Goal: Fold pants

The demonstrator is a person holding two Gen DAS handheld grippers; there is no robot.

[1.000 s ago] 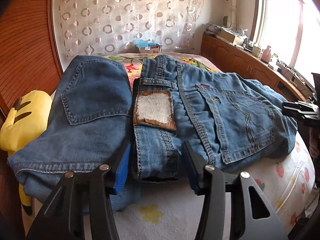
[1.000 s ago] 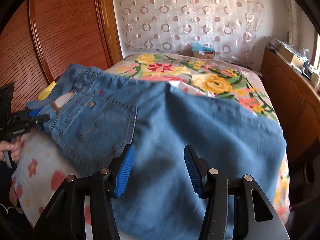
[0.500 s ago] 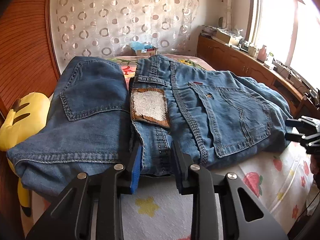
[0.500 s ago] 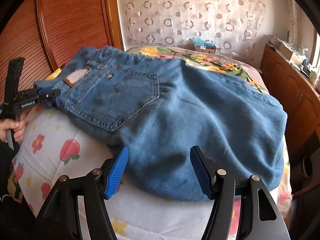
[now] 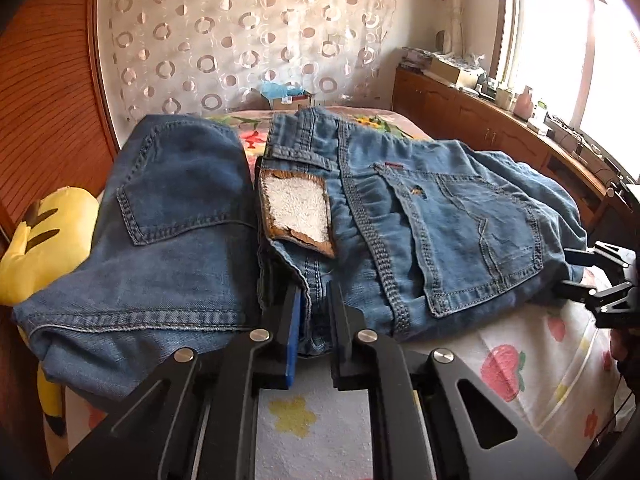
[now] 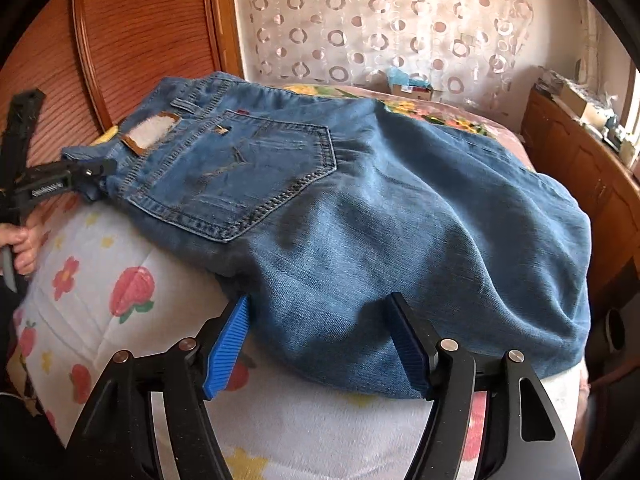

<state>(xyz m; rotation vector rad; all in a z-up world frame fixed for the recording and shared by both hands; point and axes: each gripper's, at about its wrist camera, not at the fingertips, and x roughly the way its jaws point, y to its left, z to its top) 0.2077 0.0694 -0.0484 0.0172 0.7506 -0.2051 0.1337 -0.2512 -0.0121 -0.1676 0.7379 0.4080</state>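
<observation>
On the bed (image 5: 532, 364), the pants (image 5: 400, 216) lie flat, seat side up, filling most of the mattress. Landmark: their worn waistband patch (image 5: 298, 210).

Left of the patch: a second, darker pair of jeans (image 5: 168, 216), folded, with a yellow plush toy (image 5: 48, 236) beyond it at the bed edge. Not part of the job as far as I can judge.

Just below the patch: left claw (image 5: 314, 330) has just been closing and now pinches the waistband edge, jaws narrow with denim between them. Likely an anchor at the waist so the fabric stays taut during the fold.

Right of the patch, past the back pocket (image 6: 248, 184): right claw (image 6: 320, 344) sits at the near edge of the leg section. Its jaws have just been opening and stand wide, straddling the denim edge; pads not pressing yet. My read: lining up a second grip so both ends lift together.

Hard to tell: how many layers the left claw has caught; its own fingers cover the contact. Leg hems aren't visible; the far side of the denim drops out of sight. Whether the legs are already doubled under the bulge, I can't tell.
</observation>
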